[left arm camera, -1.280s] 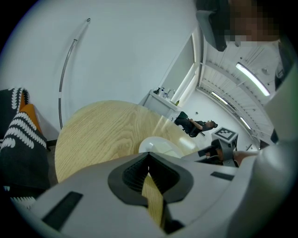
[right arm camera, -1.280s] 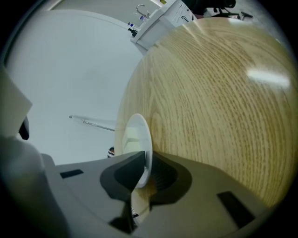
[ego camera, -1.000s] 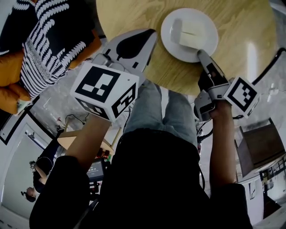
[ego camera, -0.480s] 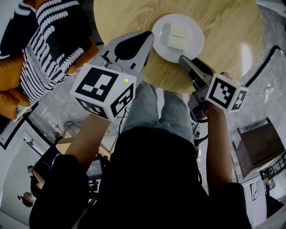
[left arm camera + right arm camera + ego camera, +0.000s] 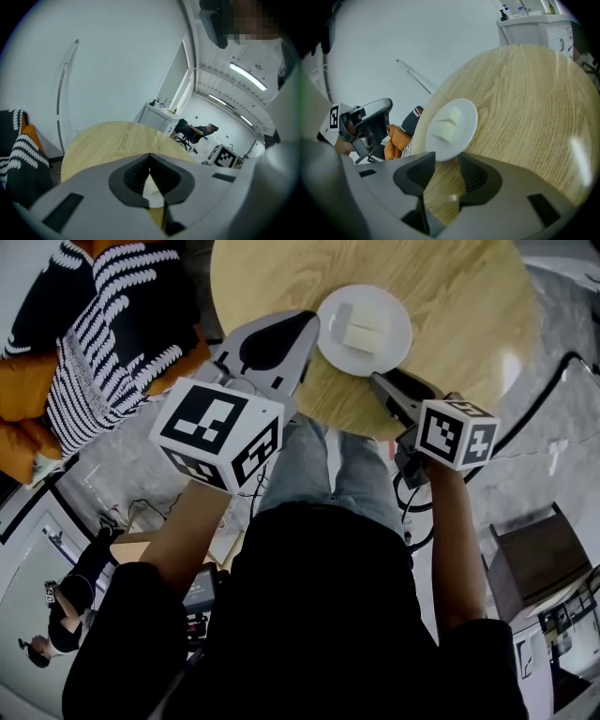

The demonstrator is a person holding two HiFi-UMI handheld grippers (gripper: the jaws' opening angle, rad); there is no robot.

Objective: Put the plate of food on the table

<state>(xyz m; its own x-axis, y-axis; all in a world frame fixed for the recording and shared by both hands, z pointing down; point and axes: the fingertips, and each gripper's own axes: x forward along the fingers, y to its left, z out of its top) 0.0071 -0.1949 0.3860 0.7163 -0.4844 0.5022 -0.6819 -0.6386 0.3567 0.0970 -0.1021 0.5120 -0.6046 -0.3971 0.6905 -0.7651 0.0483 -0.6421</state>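
Far left of the plate (image 5: 394,332), a black-and-white striped cushion (image 5: 103,334) is seen on an orange seat (image 5: 19,423) beside the round wooden worktop (image 5: 459,306). Just left of the plate, the left gripper (image 5: 306,322) is held over the worktop's edge, its jaws pressed together on nothing. The plate is set flat on the worktop, with pale blocks of food (image 5: 362,336) on it. Just below its near rim, the right gripper (image 5: 379,384) is held with jaws spread and closing slightly; only bare wood is seen between them. Lower right of the plate, a brown box (image 5: 534,563) is seen.
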